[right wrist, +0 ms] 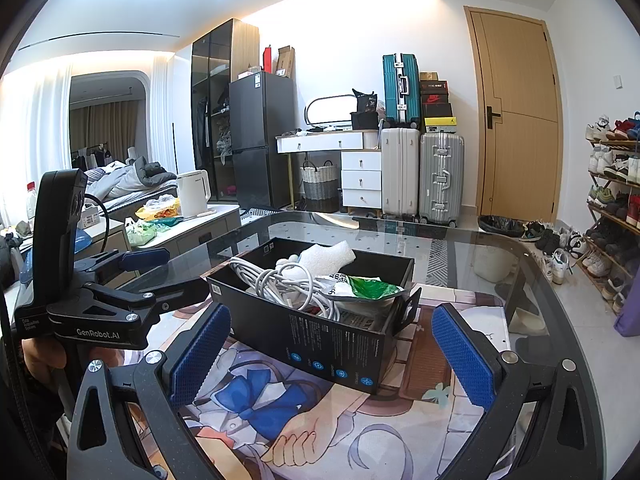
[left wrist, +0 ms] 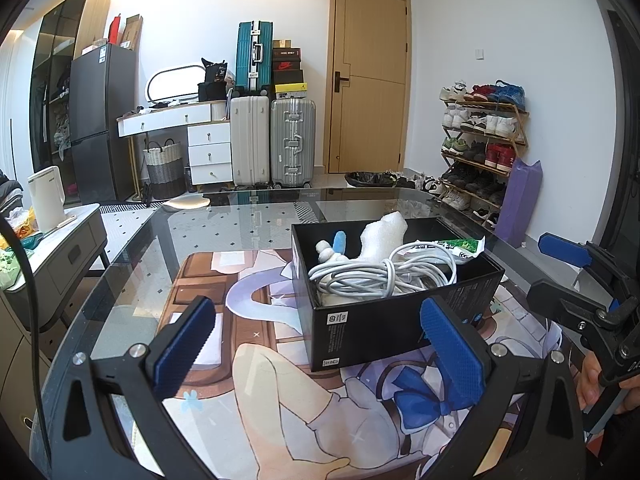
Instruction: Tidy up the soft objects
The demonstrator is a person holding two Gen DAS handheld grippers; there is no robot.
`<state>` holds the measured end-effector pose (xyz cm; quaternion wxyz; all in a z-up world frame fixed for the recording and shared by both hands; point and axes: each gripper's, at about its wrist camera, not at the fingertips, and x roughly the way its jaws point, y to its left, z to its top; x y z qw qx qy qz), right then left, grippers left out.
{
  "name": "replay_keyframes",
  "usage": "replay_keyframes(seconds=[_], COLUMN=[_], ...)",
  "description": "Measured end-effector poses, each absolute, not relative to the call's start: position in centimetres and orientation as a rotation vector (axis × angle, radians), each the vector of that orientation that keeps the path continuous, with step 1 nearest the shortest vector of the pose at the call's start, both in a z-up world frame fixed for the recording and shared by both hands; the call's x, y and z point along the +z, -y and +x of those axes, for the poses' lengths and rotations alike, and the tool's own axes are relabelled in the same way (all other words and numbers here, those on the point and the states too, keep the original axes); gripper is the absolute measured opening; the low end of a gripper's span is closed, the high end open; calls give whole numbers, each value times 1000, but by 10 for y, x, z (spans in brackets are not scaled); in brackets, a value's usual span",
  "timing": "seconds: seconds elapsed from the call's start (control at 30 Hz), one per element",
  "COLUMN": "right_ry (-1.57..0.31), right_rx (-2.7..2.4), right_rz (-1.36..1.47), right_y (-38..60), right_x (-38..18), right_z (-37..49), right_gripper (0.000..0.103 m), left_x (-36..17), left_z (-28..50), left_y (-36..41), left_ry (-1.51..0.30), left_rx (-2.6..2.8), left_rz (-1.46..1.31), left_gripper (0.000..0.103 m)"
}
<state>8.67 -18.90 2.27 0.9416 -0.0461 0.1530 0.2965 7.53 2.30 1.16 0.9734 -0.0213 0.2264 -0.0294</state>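
White walls enclosed the room. A wooden door [left wrist: 370,80] stood shut at the back, with suitcases [left wrist: 272,140] stacked to one side, beside a white dresser [left wrist: 210,152] and dark fridge [left wrist: 100,120]. A loaded shoe rack [left wrist: 480,148] lined the other wall. Bright daylight came through the sheer curtains [right wrist: 36,120].

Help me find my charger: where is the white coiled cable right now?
The white coiled cable lies inside the open black box on the printed mat, ahead of both open grippers, beside a white foam piece and a green-and-white packet.
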Motion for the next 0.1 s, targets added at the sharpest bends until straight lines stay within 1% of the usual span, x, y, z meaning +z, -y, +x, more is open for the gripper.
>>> replay_keyframes(seconds=[0.1], right_ry=[-312], right_rx=[605], right_rz=[-94], right_y=[189], right_x=[23], right_z=[87], right_gripper=[102], left_x=[11], left_z=[75], left_y=[-24], left_ry=[-460], left_rx=[-57], left_rz=[-43], left_gripper=[103])
